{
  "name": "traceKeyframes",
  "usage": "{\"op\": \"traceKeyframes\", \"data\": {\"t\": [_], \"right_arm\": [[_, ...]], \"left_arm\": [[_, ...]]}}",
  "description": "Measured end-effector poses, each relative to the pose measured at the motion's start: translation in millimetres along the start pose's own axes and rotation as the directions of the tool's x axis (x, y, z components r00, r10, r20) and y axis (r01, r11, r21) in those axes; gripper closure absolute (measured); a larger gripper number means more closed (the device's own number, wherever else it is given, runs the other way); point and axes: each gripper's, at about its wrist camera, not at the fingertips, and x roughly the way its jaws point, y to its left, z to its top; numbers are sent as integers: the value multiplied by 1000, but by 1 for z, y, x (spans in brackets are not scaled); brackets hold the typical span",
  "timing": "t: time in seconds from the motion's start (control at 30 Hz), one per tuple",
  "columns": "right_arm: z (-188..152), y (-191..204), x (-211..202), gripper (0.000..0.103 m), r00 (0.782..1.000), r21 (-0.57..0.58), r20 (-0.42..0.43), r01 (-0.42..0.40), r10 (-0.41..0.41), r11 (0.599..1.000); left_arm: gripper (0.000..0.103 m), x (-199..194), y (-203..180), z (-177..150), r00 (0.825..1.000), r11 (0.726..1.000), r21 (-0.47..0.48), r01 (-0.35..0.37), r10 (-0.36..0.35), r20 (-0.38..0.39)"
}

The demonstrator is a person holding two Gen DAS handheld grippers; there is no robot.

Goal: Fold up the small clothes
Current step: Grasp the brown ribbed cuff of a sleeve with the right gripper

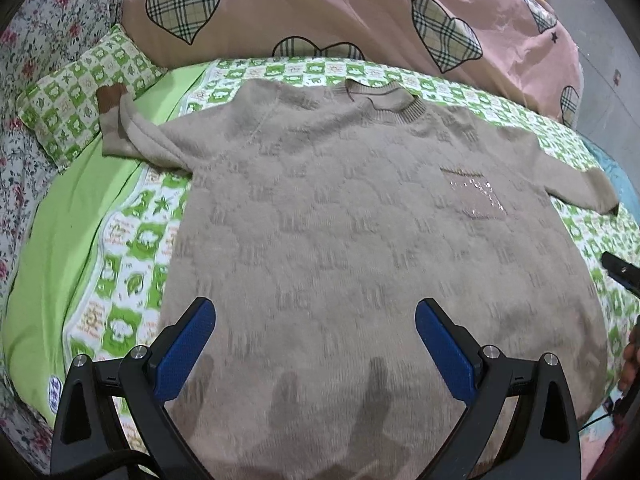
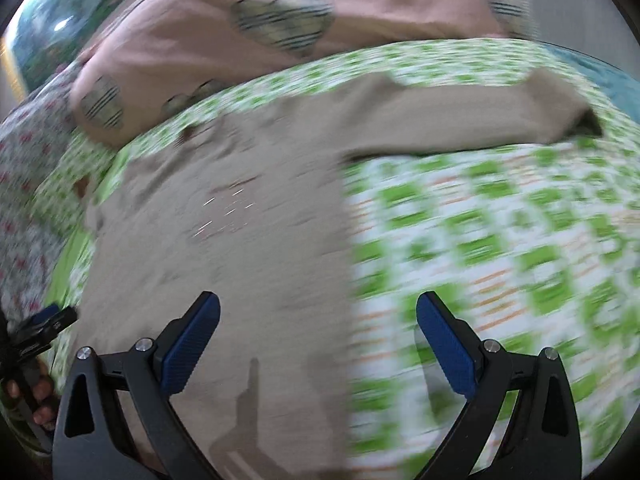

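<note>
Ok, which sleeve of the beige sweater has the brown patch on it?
The sleeve bent toward the green checked pillow, on the left in the left wrist view. The other sleeve lies plain beige.

A home bedroom: bed with green sheet [image 1: 80, 216], pillow [image 1: 80, 96], pink quilt [image 1: 320, 12].

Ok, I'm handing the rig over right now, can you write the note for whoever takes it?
Left gripper: open, empty, over the sweater's lower body.
Right gripper: open, empty, over the sweater's side edge; that view is motion-blurred.
Beige sweater: flat on the green patterned sheet, face up, both sleeves spread, one sleeve cuff bunched on the pillow.
Done: laid out only.
Left: all folds, sleeves first probably.
</note>
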Motion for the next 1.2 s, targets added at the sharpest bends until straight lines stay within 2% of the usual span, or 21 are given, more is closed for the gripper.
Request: {"op": "traceKeyframes", "data": {"t": [0.13, 0.27, 0.37, 0.47, 0.6, 0.67, 0.7, 0.73, 0.77, 0.83, 0.87, 0.9, 0.97, 1.07, 1.13, 1.2], "right_arm": [[22, -58, -9, 4, 996, 123, 13, 90, -93, 988], [47, -114, -15, 4, 994, 251, 40, 89, -102, 964], [69, -159, -9, 4, 995, 368, 50, 67, -91, 927], [91, -202, -3, 4, 994, 479, 90, 10, -61, 878], [114, -258, 16, 5, 986, 662, 167, -128, 21, 739], [122, -274, 24, 12, 983, 698, 182, -135, 8, 703], [127, -286, 30, 21, 984, 729, 180, -127, -9, 673], [129, -292, 33, 36, 983, 743, 183, -128, -16, 657], [133, -297, 36, 45, 983, 748, 183, -124, -23, 652], [142, -302, 40, 80, 984, 740, 173, -98, -47, 665], [145, -299, 41, 86, 983, 731, 173, -92, -53, 677], [150, -288, 38, 91, 981, 700, 184, -86, -63, 709], [158, -266, 36, 93, 978, 644, 200, -81, -66, 761], [172, -206, 39, 95, 975, 512, 222, -120, 4, 850], [176, -165, 49, 95, 974, 448, 210, -173, 85, 877], [178, -122, 64, 95, 965, 406, 195, -244, 178, 881]], "left_arm": [[3, 8, -3, 14, 1000, 1000, 5, -9, 9, -5], [3, 17, -8, 27, 1000, 1000, 12, -10, 10, -10], [3, 24, -14, 34, 1000, 1000, 16, -5, 5, -26], [3, 31, -19, 38, 999, 1000, 23, -7, 8, -32], [3, 41, -22, 39, 998, 1000, 26, -14, 15, -53], [3, 45, -24, 39, 998, 1000, 23, -14, 16, -65], [3, 47, -23, 40, 997, 1000, 22, -14, 15, -70], [3, 47, -23, 40, 997, 1000, 20, -13, 14, -69], [3, 49, -23, 40, 997, 1000, 19, -12, 13, -71], [3, 50, -24, 41, 998, 1000, 18, -12, 13, -67], [3, 51, -24, 41, 998, 1000, 18, -11, 12, -65], [3, 51, -23, 40, 998, 1000, 16, -10, 11, -66], [3, 53, -21, 40, 998, 1000, 9, -7, 7, -66], [3, 54, -15, 38, 998, 1000, -8, 1, -2, -69], [3, 53, -10, 38, 998, 1000, -27, 12, -13, -66], [3, 51, -4, 38, 998, 999, -45, 17, -20, -59]]}}
